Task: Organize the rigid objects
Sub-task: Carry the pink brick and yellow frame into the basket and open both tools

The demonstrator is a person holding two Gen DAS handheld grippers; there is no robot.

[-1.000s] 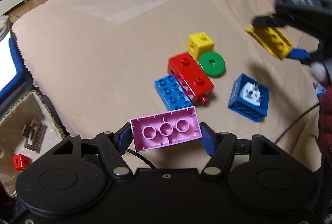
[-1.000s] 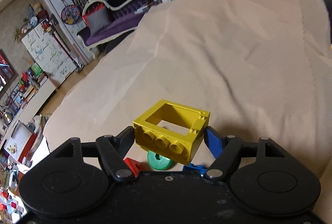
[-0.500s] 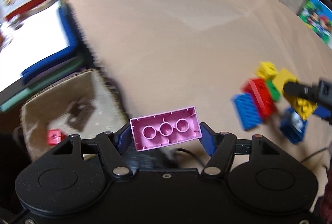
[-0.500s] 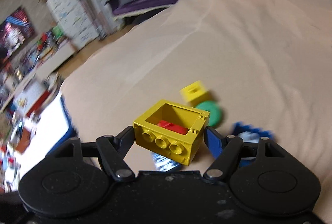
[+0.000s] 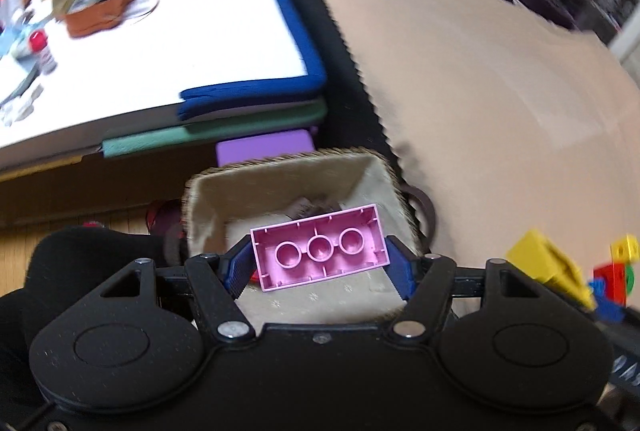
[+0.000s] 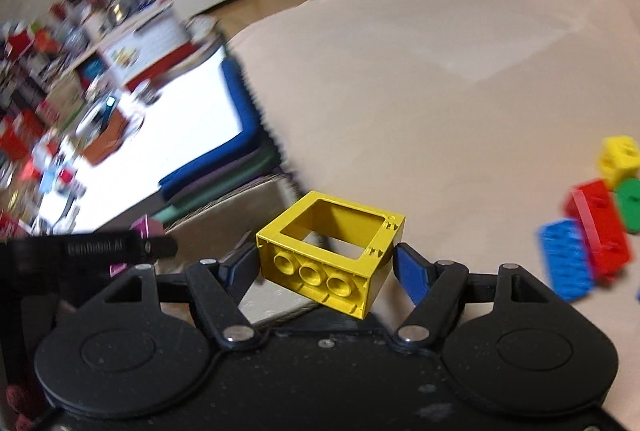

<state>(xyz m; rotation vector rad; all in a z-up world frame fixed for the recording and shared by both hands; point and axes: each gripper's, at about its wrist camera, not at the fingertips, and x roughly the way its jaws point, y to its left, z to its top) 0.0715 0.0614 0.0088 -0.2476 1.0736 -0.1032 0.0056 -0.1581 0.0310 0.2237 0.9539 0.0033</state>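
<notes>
My left gripper (image 5: 319, 265) is shut on a pink brick (image 5: 320, 246), underside toward the camera, held over an open beige basket (image 5: 208, 187) beside the bed. My right gripper (image 6: 326, 263) is shut on a hollow yellow frame brick (image 6: 332, 251) and holds it above the bed's left edge, near the basket (image 6: 224, 203). The yellow brick also shows at the right of the left wrist view (image 5: 548, 267). Loose bricks lie on the beige bed cover (image 6: 440, 91): a red one (image 6: 596, 227), a blue one (image 6: 568, 259), a yellow cube (image 6: 620, 155) and a green disc (image 6: 630, 205).
A low white table (image 5: 160, 43) with blue and green padded edges stands left of the bed, with cluttered items on it. A purple block (image 5: 264, 147) lies under it. The basket holds a dark item, mostly hidden behind the pink brick. The left gripper's body (image 6: 80, 251) shows in the right wrist view.
Both grippers have swung left, away from the brick pile toward the basket, each still holding its brick. The left gripper is now over the basket.
</notes>
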